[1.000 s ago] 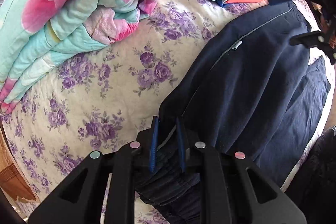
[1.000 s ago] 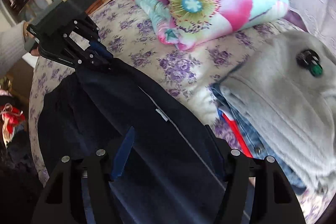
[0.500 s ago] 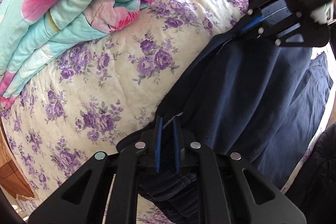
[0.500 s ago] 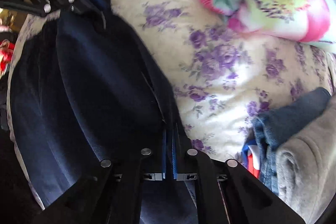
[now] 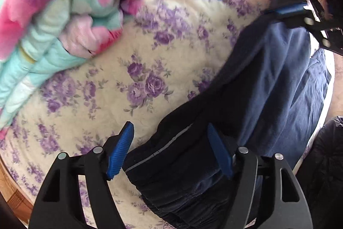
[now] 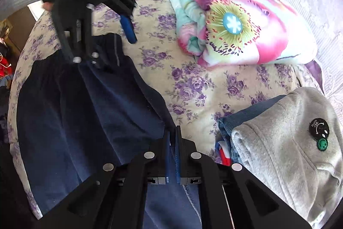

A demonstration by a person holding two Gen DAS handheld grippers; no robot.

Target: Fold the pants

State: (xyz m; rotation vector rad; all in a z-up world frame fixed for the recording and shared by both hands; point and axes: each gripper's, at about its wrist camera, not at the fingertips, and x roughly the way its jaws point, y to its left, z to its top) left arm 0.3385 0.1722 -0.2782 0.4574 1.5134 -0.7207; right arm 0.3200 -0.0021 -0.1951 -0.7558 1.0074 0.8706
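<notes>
Dark navy pants lie folded lengthwise on the flowered bed; they also show in the right wrist view. My left gripper is open, its blue pads either side of the waistband end with the grey side stripe, not pinching it. My right gripper is shut on the pants' far end, the cloth edge pinched between its pads. The right gripper shows in the left wrist view at upper right. The left gripper shows in the right wrist view at upper left.
A folded pink and teal quilt lies on the bed beside the pants. A stack of folded clothes topped by a grey sweater sits by the right gripper. The bed edge and dark clothing lie at lower right.
My left gripper has opened and let go of the waistband end. My right gripper closed on the pants' other end half a second ago and still holds it, now raised.
</notes>
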